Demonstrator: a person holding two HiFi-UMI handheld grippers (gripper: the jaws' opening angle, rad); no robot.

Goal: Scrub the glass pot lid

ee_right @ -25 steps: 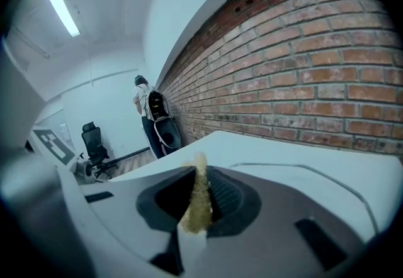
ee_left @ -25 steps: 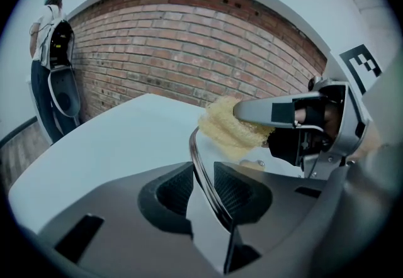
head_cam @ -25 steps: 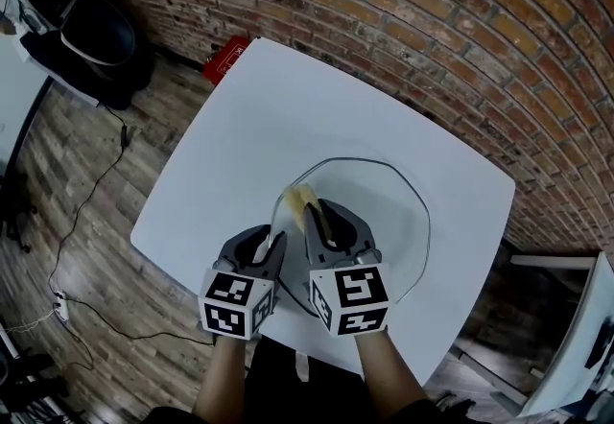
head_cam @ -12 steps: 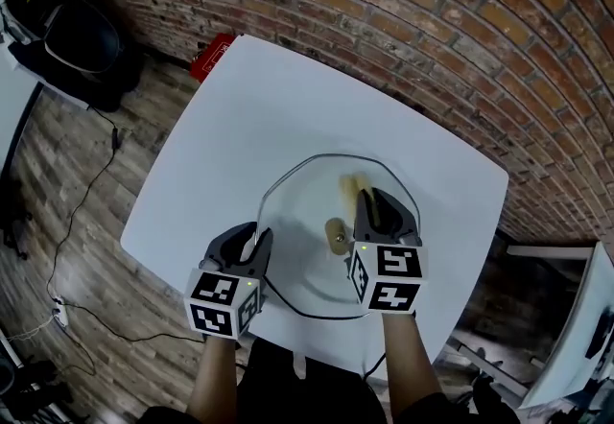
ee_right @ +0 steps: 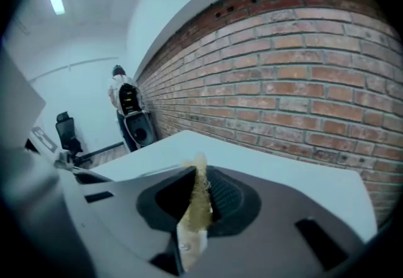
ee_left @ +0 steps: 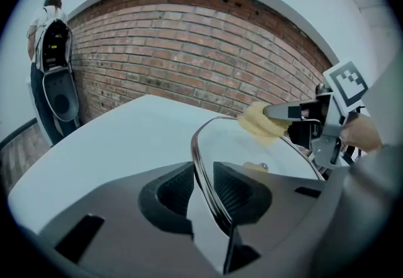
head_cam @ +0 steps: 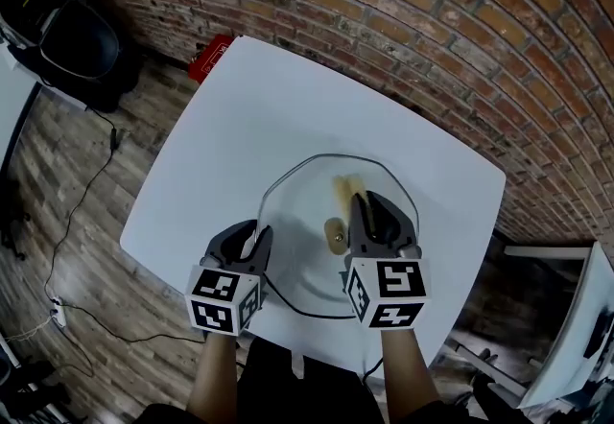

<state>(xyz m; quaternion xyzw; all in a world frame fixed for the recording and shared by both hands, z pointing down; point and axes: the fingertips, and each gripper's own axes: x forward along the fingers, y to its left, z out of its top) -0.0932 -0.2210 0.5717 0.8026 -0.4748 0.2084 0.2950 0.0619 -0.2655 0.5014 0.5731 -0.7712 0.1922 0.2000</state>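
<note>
As left tongs (ee_left: 203,187) clamp the lid (ee_left: 252,146), right tongs (ee_right: 200,194) clamp the sponge (ee_left: 258,122). We fear hard strokes wrenching the lid free.

The glass pot lid (head_cam: 297,221) is round and clear, with a thin metal rim and a small brass-coloured knob (head_cam: 335,236) at its centre. It sits over the white worktop (head_cam: 240,115) towards the near side, its near-left rim pinched edge-on in the left claw (head_cam: 257,235). A pale yellow sponge (head_cam: 343,189), squeezed flat in the right claw (head_cam: 367,204), lies against the far part of the glass, just beyond the knob.
</note>
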